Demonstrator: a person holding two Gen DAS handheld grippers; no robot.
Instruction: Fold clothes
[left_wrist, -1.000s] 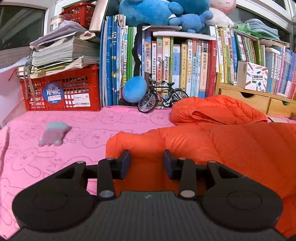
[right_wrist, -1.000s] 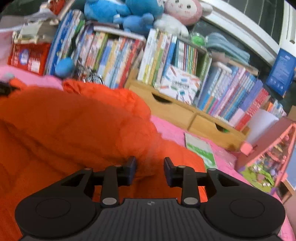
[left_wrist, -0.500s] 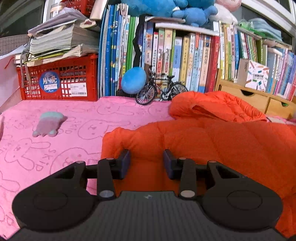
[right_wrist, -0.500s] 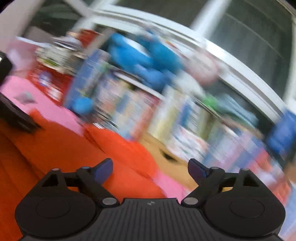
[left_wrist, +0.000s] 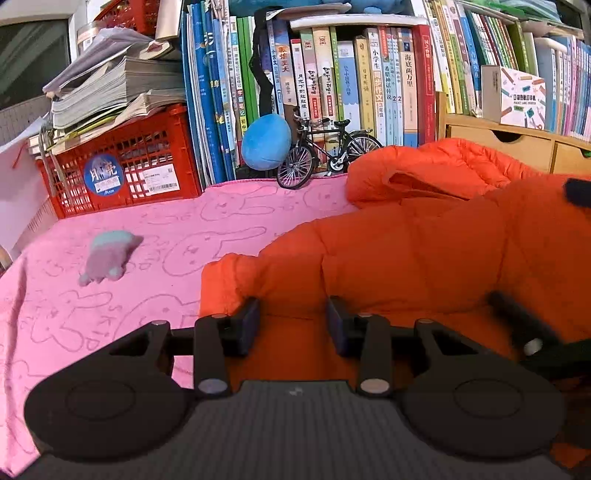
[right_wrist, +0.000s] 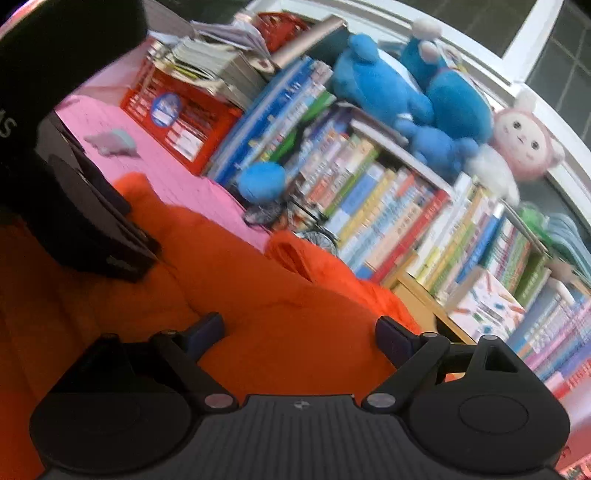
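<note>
An orange puffer jacket (left_wrist: 424, 251) lies on a pink rabbit-print cloth (left_wrist: 155, 229), its hood (left_wrist: 417, 173) bunched toward the books. My left gripper (left_wrist: 291, 325) is shut on the jacket's near edge, with orange fabric between its fingers. My right gripper (right_wrist: 299, 332) is wide open and empty, tilted, above the jacket (right_wrist: 258, 302). The left gripper's black body (right_wrist: 74, 221) shows at the left of the right wrist view. The right gripper's finger (left_wrist: 517, 325) shows at the right of the left wrist view.
A red crate (left_wrist: 122, 166) with stacked papers, a row of books (left_wrist: 332, 81), a blue plush ball (left_wrist: 266, 142) and a toy bicycle (left_wrist: 325, 151) line the back. A wooden drawer unit (left_wrist: 509, 144) stands at right. A small plush toy (left_wrist: 107, 256) lies on the cloth.
My right gripper has opened, let go of the jacket, and swung up and left toward the left gripper. My left gripper keeps its hold and has drawn back slightly.
</note>
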